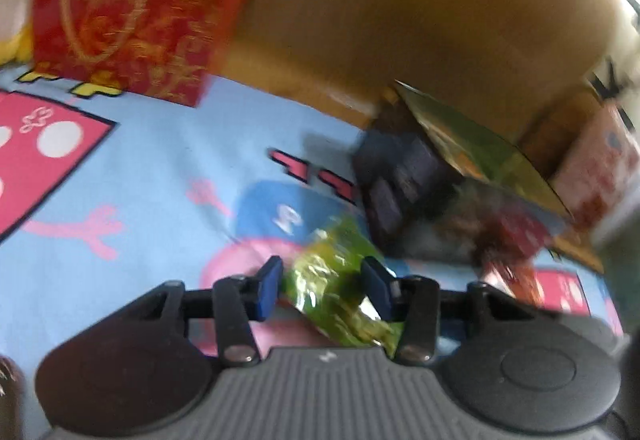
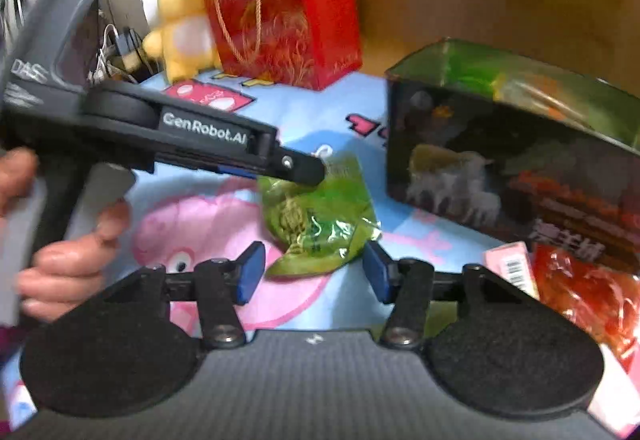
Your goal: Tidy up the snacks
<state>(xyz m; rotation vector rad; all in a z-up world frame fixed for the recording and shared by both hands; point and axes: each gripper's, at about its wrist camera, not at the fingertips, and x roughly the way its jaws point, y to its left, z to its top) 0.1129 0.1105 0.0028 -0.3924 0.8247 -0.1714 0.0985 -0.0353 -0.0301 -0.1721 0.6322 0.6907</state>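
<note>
Two grippers meet at one green snack packet point(image 2: 320, 216), which lies on the blue cartoon cloth point(image 2: 312, 108) just left of the dark box point(image 2: 508, 160). Left gripper point(image 1: 326, 290) straddles it, fingers spread either side, grip uncertain. Right gripper point(image 2: 314, 272) stands wide, packet directly ahead.

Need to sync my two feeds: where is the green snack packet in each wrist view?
Left wrist: green snack packet sits low centre, between the left gripper fingers.
Right wrist: green snack packet lies centre, beyond the open right gripper, with the left gripper's tip on its top edge.
Shared landmark: red gift bag.
</note>
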